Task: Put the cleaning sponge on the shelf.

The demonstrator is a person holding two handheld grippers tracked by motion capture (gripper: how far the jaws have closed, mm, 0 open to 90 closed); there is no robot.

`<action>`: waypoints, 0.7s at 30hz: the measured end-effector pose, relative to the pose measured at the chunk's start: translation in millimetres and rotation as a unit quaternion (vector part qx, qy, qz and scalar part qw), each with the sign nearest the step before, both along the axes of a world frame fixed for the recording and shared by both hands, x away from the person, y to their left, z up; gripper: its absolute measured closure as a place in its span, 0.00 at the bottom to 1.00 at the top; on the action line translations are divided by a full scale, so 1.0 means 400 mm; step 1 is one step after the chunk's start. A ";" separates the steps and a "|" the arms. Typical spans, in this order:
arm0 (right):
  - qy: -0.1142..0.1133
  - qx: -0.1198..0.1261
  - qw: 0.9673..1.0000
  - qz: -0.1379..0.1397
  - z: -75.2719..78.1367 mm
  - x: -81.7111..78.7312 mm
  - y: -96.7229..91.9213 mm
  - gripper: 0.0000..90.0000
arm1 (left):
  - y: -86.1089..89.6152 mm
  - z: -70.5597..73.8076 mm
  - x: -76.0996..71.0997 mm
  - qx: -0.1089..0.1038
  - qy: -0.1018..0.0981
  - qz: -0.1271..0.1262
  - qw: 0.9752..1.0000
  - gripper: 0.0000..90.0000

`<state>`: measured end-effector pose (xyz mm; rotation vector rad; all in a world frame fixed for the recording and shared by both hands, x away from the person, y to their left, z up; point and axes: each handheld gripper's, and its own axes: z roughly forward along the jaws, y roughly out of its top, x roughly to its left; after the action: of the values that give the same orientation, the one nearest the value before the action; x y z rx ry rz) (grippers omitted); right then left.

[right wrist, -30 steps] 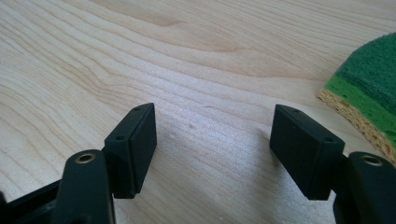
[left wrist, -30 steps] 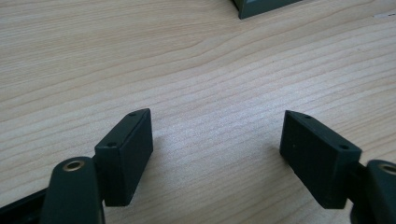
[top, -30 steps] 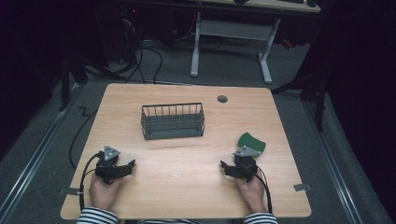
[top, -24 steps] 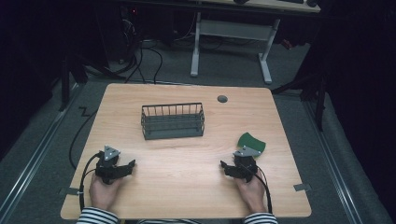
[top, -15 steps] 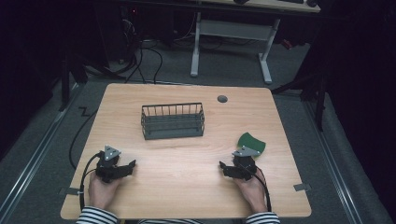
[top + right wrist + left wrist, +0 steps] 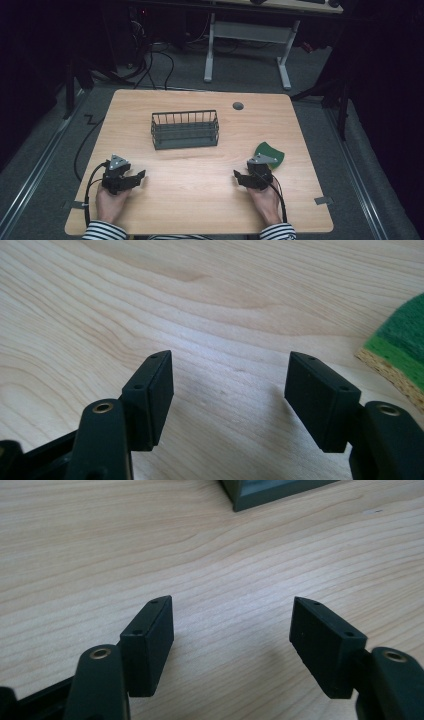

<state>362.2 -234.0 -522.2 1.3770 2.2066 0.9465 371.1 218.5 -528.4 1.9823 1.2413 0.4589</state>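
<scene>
Wire basket (image 6: 185, 130) sat mid-worktop (image 6: 200, 200); sponge (image 6: 270, 152) lay right of it, just behind the right claw (image 6: 240, 177).

One wire basket (image 6: 185, 130) is sitting on the desk (image 6: 200, 185). One green sponge (image 6: 270, 152) is lying there too. Two grippers, the left gripper (image 6: 140, 175) and the right gripper (image 6: 239, 177), are resting there.

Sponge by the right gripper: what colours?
The sponge has a dark green scouring top over a bright green band, with a tan, porous edge below. It shows best in the right gripper view.
</scene>
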 end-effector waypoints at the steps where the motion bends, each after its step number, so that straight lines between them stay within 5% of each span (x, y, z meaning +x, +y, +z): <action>1: 0.003 0.005 1.000 0.002 0.003 0.003 -0.001 0.41 | -0.004 0.005 0.003 0.003 0.002 -0.006 1.000 0.39; 5: 0.003 0.022 1.000 0.010 0.030 0.018 0.005 0.43 | -0.015 0.025 0.017 0.000 0.011 -0.024 1.000 0.38; 12: -0.002 0.032 0.999 0.023 0.066 0.061 0.029 0.49 | -0.027 0.063 0.046 0.000 -0.008 -0.014 1.000 0.38; 21: -0.015 0.046 0.999 0.015 0.099 0.138 0.075 0.55 | -0.058 0.097 0.106 0.028 -0.018 -0.015 0.999 0.41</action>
<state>417.3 -204.0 -482.6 1.3634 2.1919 1.0839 413.5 195.3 -489.6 2.0287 1.1866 0.5175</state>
